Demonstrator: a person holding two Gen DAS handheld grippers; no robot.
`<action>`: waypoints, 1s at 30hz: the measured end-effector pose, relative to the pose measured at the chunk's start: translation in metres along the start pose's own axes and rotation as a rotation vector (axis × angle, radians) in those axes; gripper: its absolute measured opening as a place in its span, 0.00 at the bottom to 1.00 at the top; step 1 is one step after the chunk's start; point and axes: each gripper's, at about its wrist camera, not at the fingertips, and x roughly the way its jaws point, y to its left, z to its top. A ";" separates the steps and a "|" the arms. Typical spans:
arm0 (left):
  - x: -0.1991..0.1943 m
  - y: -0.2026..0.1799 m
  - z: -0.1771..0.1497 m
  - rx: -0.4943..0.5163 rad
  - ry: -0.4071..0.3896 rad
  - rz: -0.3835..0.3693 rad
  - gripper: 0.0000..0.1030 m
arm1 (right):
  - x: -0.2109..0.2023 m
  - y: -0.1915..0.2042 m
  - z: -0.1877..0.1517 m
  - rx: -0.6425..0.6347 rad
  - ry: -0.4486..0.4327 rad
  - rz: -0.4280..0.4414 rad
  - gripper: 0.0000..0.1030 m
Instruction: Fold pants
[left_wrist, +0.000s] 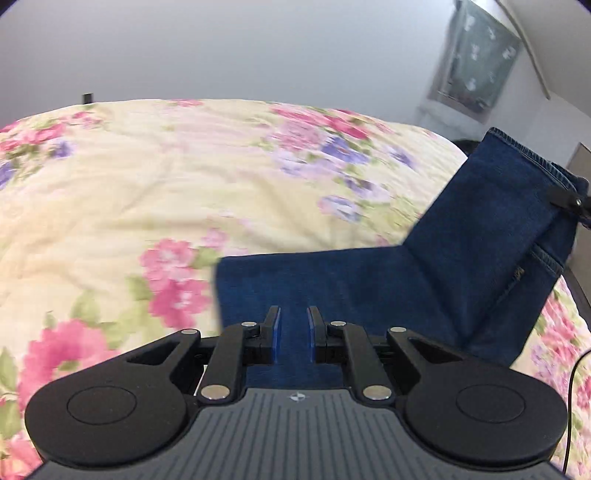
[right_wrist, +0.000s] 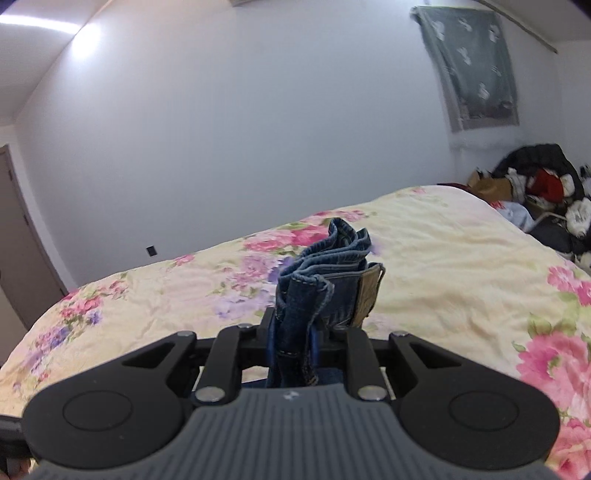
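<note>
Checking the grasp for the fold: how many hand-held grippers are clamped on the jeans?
2. The left hand-held gripper pinches a flat part of the jeans; the right hand-held gripper clamps the bunched waistband, lifted above the bed.

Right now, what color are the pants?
Dark blue denim pants, seen best in the left wrist view.

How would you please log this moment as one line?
stage: mid-fold | left gripper: shut on jeans | right gripper: shut on waistband, lifted | surface: floral bedspread
</note>
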 end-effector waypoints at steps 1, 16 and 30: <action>-0.003 0.010 0.000 -0.015 -0.002 0.009 0.15 | 0.002 0.015 -0.003 -0.019 0.003 0.019 0.12; -0.007 0.092 -0.034 -0.115 0.044 -0.001 0.20 | 0.081 0.165 -0.187 -0.287 0.424 0.219 0.12; 0.063 0.108 -0.012 -0.470 0.069 -0.279 0.41 | 0.086 0.159 -0.119 -0.210 0.443 0.321 0.48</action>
